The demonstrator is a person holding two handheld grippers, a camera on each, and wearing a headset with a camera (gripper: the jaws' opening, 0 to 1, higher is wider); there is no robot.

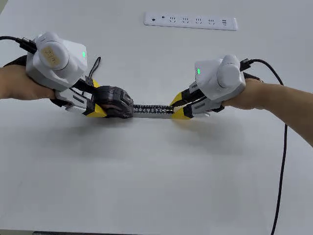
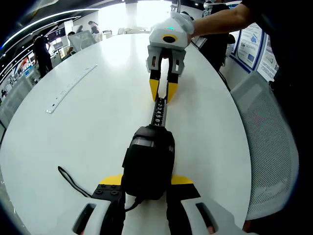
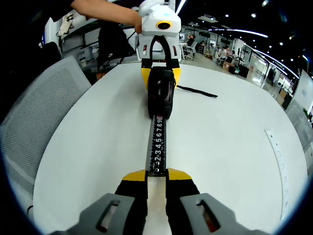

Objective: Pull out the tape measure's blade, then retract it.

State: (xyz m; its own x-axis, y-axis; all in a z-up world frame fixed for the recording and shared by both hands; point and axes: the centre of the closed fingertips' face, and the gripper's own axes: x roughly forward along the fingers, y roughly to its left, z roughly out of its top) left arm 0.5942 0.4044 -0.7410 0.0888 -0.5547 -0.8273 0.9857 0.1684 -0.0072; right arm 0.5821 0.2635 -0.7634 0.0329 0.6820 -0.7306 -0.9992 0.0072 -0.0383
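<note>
Here we are at the white table [image 1: 146, 186], both tools lined up nose to nose with the tape measure [image 1: 115, 102] between them. The left tool [image 1: 100, 98] has its yellow-tipped jaws clamped on either side of the black tape measure body, and in the left gripper view that body [image 2: 148, 164] sits squarely between the jaws of the left tool [image 2: 146, 180], down low on the table. Out of its front comes the blade [image 1: 152, 109], a short stretch of it drawn out straight and level, running right across to the right tool [image 1: 177, 107]. The right tool has its jaws pinched together on the blade's free end; the right gripper view shows the right tool [image 3: 156, 175] meeting the blade [image 3: 157, 144] right at the tip, the printed numbers marching away toward the tape measure [image 3: 161, 98]. From the left gripper view, the right tool [image 2: 163, 90] faces us head-on with the blade [image 2: 159, 111] running into its tips. A thin black wrist strap [image 1: 95, 66] trails from the tape measure across the table behind the left tool. Well beyond the action, a white power strip [image 1: 190, 21] lies flat at the table's far edge. A black cable [image 1: 283, 161] runs from the right tool and across the table's right side.
</note>
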